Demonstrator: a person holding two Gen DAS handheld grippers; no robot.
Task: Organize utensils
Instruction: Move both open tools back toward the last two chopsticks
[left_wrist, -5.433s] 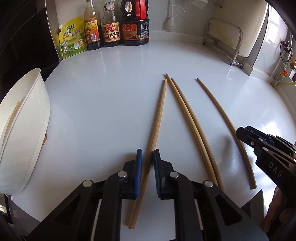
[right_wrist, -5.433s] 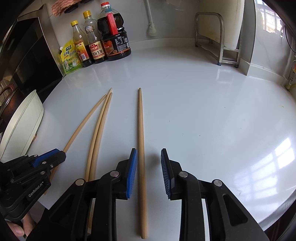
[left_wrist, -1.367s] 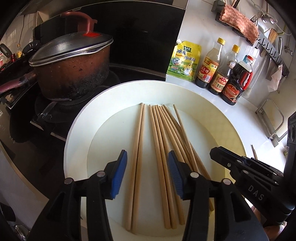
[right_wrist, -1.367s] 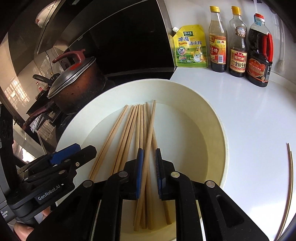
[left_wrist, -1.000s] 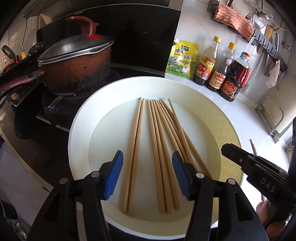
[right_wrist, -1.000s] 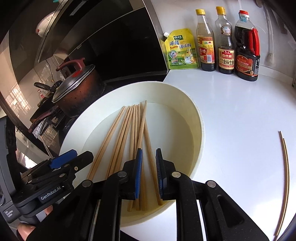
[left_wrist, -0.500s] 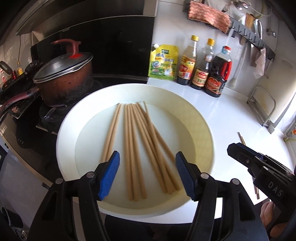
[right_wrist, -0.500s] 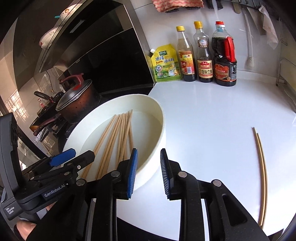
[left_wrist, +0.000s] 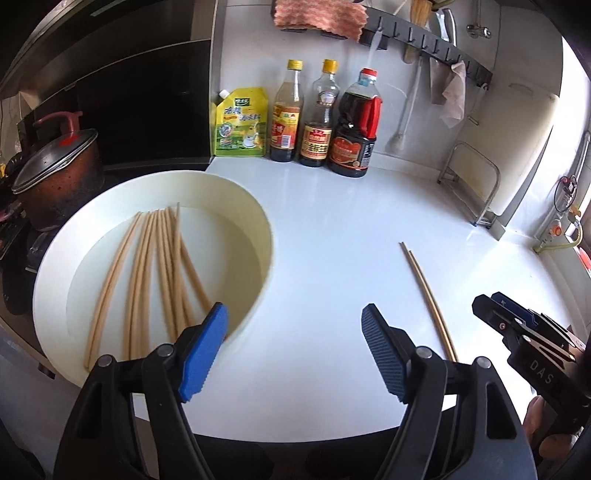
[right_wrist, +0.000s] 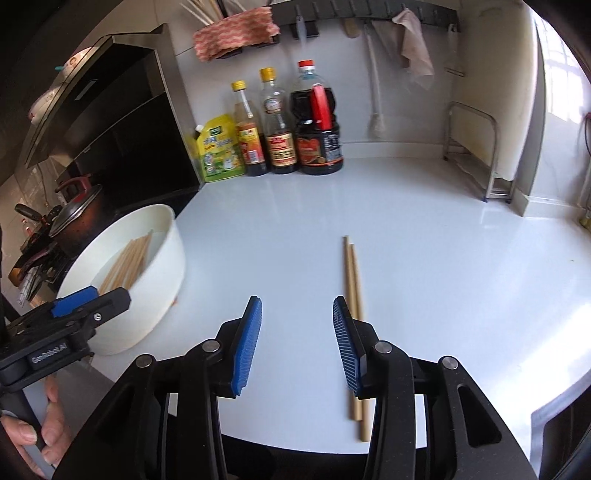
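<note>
Your two loose chopsticks (right_wrist: 353, 314) lie side by side on the white counter (right_wrist: 443, 277), long axes running away from you, thin tan wood. The others rest in the white bowl (left_wrist: 255, 221) (leftward, by the stove). Your left gripper (left_wrist: 293, 347) and right gripper (right_wrist: 297, 341) both gape wide, holding nothing.

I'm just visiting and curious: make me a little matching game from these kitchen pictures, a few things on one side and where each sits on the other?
Things:
1. chopstick pair
2. chopstick bundle
3. sauce bottles
4. pot

Places:
A. on the stove
B. inside the white bowl
C. loose on the white counter
D. against the back wall

Pairs: 1-C, 2-B, 3-D, 4-A
</note>
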